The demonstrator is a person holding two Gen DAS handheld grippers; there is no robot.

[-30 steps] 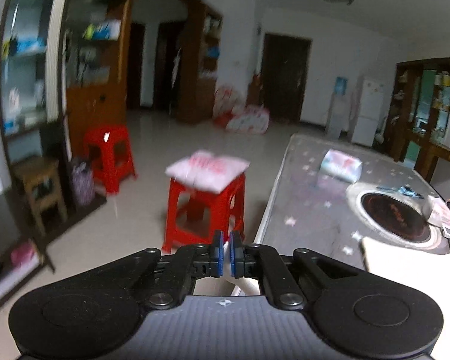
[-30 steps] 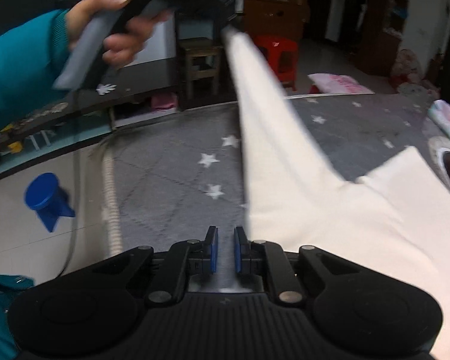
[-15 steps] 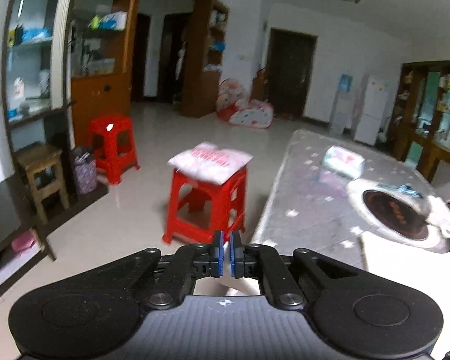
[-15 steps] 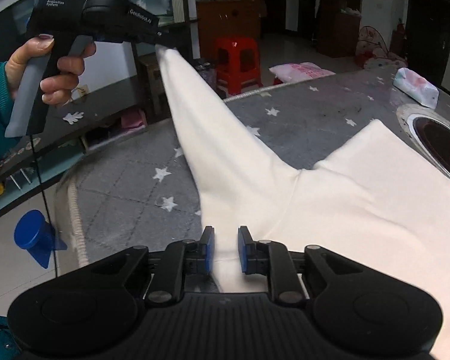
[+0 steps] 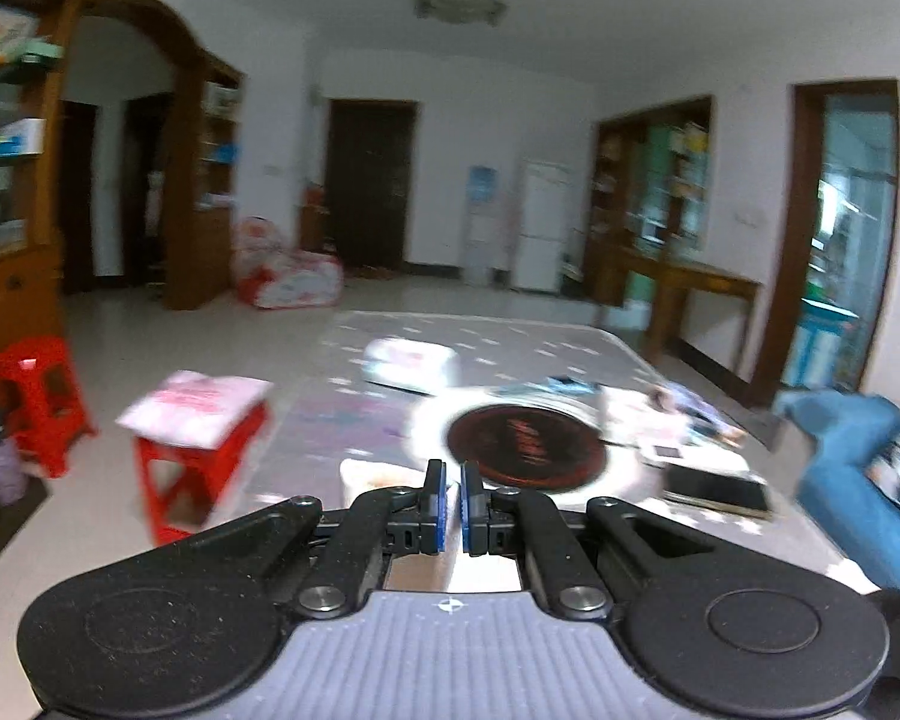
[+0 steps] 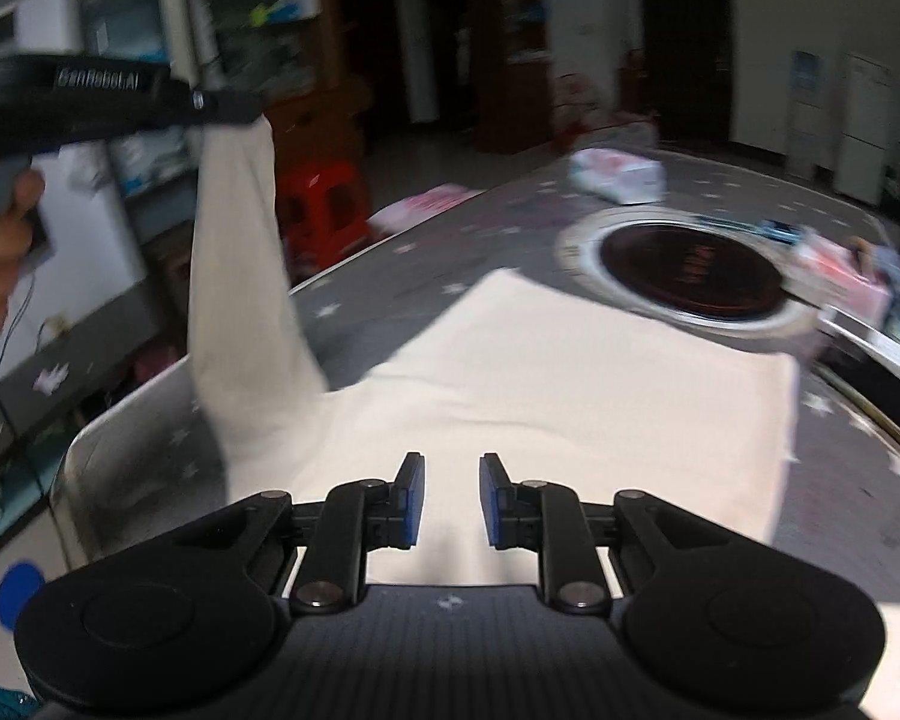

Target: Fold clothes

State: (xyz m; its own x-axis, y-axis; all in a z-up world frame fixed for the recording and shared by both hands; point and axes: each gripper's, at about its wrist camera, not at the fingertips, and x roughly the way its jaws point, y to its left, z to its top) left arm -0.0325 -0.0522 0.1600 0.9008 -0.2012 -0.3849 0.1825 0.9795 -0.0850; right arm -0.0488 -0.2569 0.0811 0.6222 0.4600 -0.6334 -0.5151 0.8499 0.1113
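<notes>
Motion blur smears the stove ring point(image 5: 525, 441) lettering.

A round dark hotplate point(image 5: 525, 443) is set into the star-patterned table point(image 6: 858, 438). A pink-and-white packet point(image 5: 195, 405) is laid on a red plastic stool point(image 5: 195, 468) beside the table.

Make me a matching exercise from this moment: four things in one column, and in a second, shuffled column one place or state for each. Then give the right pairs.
Things:
1. sleeve
2. right gripper
3. red stool
4. round black burner

Places or states:
A. set into the table beyond the cream garment
B. open above the garment
C. lifted off the table, clamped by the left gripper
D. on the floor beside the table, pink bundle on top

Pairs: 1-C, 2-B, 3-D, 4-A
</notes>
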